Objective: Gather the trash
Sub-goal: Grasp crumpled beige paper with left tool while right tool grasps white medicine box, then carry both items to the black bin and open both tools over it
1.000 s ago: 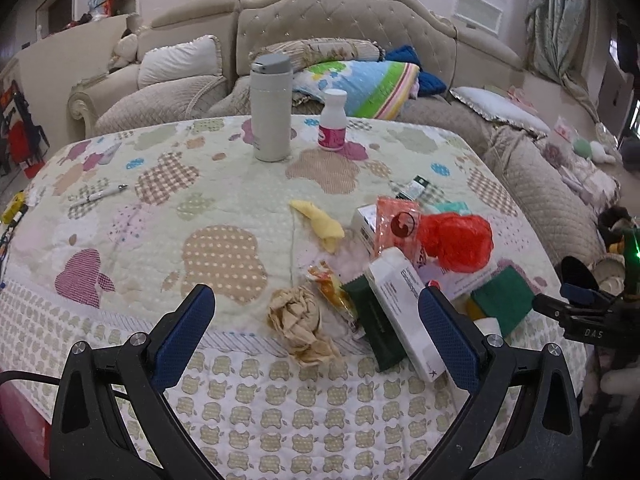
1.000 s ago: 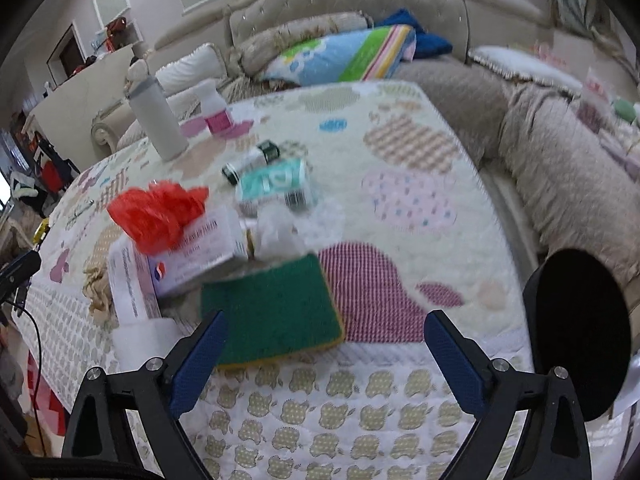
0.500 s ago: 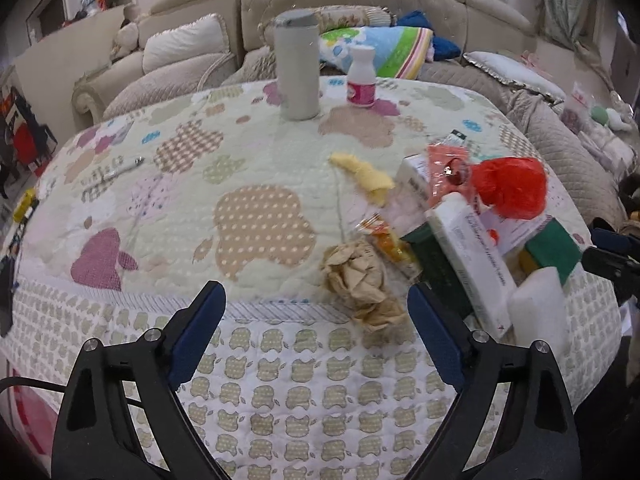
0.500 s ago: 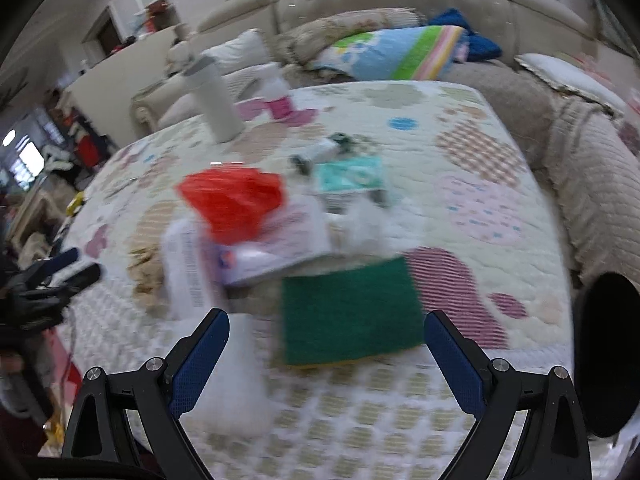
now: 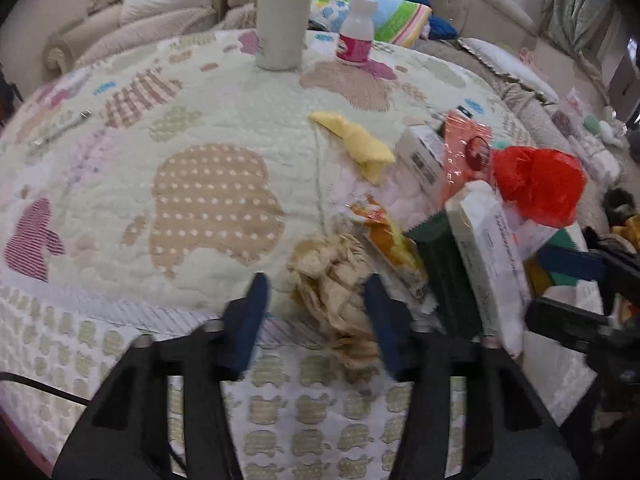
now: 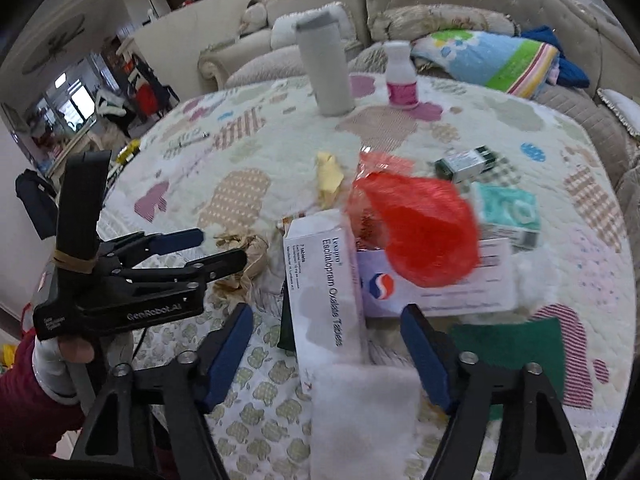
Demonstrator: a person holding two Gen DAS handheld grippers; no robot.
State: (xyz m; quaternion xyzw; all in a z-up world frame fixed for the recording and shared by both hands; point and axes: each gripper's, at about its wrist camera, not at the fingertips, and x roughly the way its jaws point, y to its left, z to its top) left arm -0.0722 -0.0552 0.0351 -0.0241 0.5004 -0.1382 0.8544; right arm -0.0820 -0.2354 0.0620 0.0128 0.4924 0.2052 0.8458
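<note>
Beige tufted sofas ring a round table under a quilted cloth (image 5: pixel 208 184) with cloud patches, seen first from the left wrist. On it stand one grey tumbler (image 5: pixel 280 12), its top cut off by the frame, and one white bottle (image 5: pixel 357 28) with a pink label. Toward the right lie one yellow rag (image 5: pixel 356 146), one red plastic bag (image 5: pixel 538 184), one orange snack wrapper (image 5: pixel 390 236), one dark green box (image 5: pixel 444 268) and one long white tablet box (image 5: pixel 486 256). The crumpled brown paper (image 5: pixel 334 280) is a creased tan wad at the near table edge. The left gripper (image 5: pixel 316 312) has its blue fingers half closed on either side of the wad; motion blur hides whether the pads touch it. The right gripper (image 5: pixel 568 280) enters at the right edge, only partly in frame.

From the right wrist, the left gripper (image 6: pixel 214 250) appears side-on at left, its tips at the brown paper (image 6: pixel 244 258), most of which it hides. The right gripper (image 6: pixel 326 350) is spread wide around the near end of the tablet box (image 6: pixel 324 284), not touching it. A white foam block (image 6: pixel 362 420) lies blurred between the fingers. Beyond sit the red bag (image 6: pixel 420 228), one flat white box (image 6: pixel 436 284) under it, one teal packet (image 6: pixel 508 208), one small carton (image 6: pixel 466 162) and one green scouring pad (image 6: pixel 508 344), partly cut off by the right finger
</note>
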